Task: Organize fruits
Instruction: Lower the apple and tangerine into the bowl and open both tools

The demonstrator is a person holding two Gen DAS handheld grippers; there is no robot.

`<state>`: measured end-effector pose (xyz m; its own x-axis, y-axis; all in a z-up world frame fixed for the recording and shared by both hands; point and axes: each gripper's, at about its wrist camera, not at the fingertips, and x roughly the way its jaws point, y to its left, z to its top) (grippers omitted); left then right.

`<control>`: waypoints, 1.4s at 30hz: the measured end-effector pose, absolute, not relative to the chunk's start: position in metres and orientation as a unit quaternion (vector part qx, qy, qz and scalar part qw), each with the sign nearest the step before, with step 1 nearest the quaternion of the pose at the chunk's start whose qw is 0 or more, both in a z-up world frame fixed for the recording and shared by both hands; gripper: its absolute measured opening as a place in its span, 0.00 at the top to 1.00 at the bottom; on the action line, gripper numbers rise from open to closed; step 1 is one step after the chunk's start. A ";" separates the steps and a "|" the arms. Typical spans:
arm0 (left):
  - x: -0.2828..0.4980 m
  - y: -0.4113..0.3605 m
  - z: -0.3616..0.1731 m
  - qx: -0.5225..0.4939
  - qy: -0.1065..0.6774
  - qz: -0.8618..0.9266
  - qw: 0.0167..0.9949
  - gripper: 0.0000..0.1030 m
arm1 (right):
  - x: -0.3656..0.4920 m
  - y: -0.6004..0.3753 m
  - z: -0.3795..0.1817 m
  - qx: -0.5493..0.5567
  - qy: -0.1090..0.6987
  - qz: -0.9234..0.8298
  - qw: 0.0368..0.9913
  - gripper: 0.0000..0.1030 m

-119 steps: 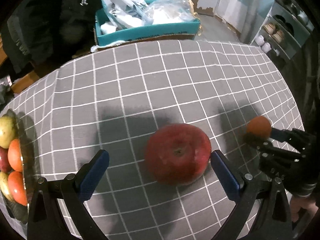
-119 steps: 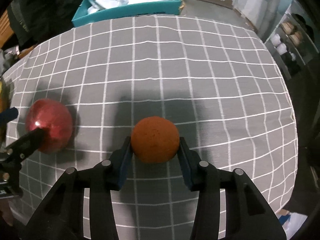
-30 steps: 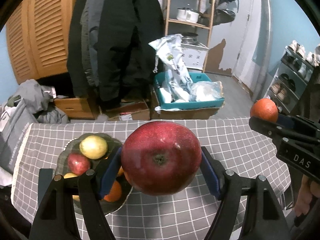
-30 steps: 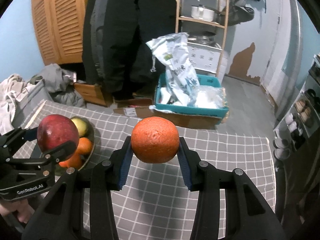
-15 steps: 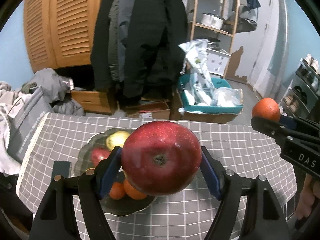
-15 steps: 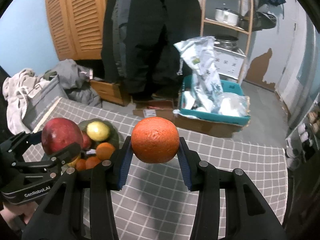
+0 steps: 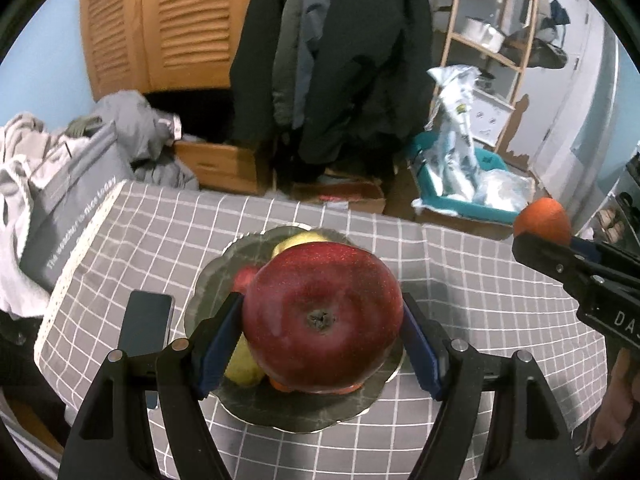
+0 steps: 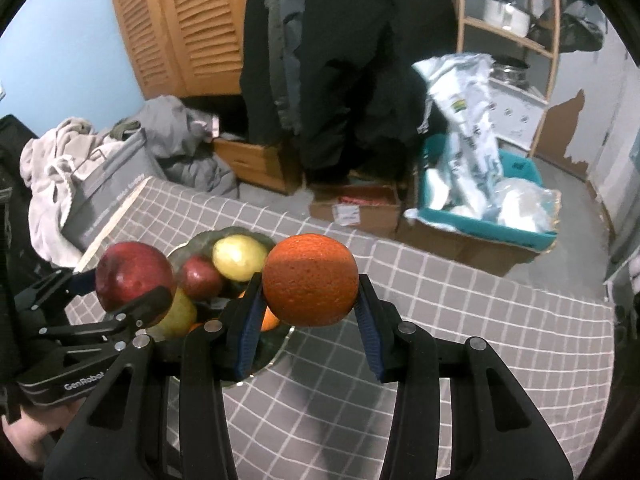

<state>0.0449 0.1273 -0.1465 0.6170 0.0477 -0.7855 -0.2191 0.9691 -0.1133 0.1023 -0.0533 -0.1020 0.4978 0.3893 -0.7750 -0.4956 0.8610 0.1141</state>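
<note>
Red apple (image 7: 322,314) was pinched in the left gripper (image 7: 322,344), now held directly above the fruit bowl (image 7: 304,412); a second earlier the bowl lay lower left. Orange (image 8: 310,280) was clamped in the right gripper (image 8: 308,320), brought nearer the bowl's right edge.

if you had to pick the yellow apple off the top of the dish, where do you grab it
Take the yellow apple across its widest middle, coming straight down from above. It sits high on the pile at the far side of the dish, its round top exposed, while the small red apple crowds its left side.
</note>
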 end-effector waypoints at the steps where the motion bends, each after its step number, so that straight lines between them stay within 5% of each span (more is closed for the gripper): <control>1: 0.046 0.130 -0.151 -0.101 0.435 0.075 0.891 0.25 | 0.104 -0.048 -0.107 -0.063 0.434 0.260 0.860 0.59; 32: 0.075 0.152 -0.242 -0.122 0.533 0.090 0.832 0.25 | 0.136 -0.007 -0.176 -0.059 0.509 0.276 0.813 0.58; 42: 0.065 0.167 -0.221 -0.135 0.506 0.110 0.845 0.12 | 0.139 -0.006 -0.184 -0.055 0.519 0.278 0.806 0.58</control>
